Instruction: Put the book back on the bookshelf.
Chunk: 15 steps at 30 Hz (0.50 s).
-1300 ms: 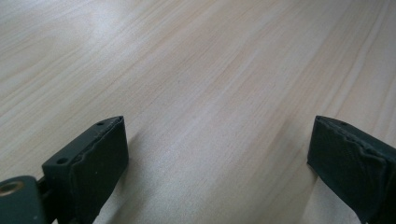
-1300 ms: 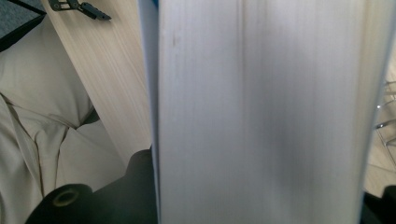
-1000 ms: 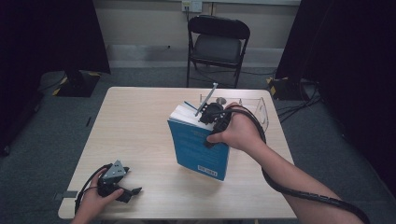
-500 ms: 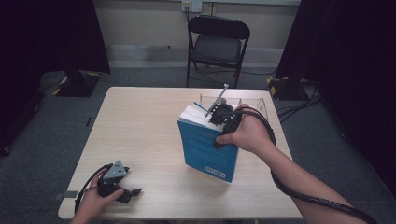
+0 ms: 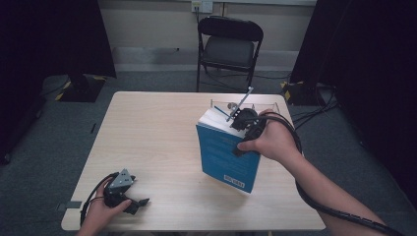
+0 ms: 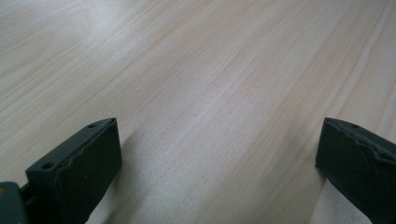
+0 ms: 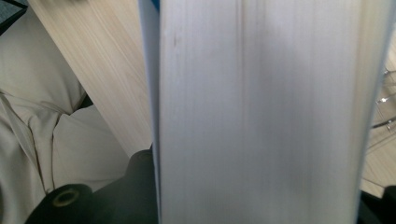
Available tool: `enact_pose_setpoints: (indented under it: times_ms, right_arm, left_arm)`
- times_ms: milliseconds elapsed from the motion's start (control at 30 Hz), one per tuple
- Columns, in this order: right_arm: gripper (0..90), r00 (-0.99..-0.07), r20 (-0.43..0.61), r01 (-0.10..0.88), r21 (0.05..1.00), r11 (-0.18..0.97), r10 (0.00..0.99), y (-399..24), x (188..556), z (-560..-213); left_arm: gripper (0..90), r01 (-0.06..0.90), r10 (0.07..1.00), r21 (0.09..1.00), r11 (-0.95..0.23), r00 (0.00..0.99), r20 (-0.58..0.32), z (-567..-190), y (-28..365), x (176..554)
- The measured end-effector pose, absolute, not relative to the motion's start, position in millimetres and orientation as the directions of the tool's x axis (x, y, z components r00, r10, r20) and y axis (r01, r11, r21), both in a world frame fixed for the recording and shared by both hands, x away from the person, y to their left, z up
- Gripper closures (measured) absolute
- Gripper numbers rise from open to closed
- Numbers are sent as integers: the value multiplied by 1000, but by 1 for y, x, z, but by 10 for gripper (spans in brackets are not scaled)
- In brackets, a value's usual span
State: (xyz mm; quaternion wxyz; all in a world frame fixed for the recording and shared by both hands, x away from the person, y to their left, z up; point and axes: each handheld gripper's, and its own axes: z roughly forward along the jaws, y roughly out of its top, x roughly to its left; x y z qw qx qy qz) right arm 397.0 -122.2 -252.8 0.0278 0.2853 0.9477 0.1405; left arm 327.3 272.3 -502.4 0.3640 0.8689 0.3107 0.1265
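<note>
A thick blue book (image 5: 226, 160) stands on end on the wooden table (image 5: 157, 132), tilted a little. My right gripper (image 5: 242, 129) is shut on its top, over the white page edges. In the right gripper view the page block (image 7: 261, 102) runs up between the black jaws of the right gripper (image 7: 261, 205). My left gripper (image 5: 137, 205) rests near the table's front left corner, in a hand. Its jaws have just been opening and stand wide apart; in its own view the left gripper (image 6: 219, 163) has only bare tabletop (image 6: 210, 84) between them.
A clear rack (image 5: 268, 105) stands at the table's back right, just behind the book; its wire shows at the edge (image 7: 385, 112) of the right gripper view. A black folding chair (image 5: 228, 49) stands beyond the table. Cables lie on the floor to the right.
The right hand has carried the book to the right, toward the rack. The left hand has stayed in place.
</note>
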Motion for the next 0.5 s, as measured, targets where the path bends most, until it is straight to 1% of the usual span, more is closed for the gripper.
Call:
enact_pose_setpoints:
  times_ms: [500]
  right_arm:
    - [615,-824,9,545,280,790,566,-138,393,-242]
  left_arm:
    - [0,449,634,711,-541,773,-6,-502,272,327]
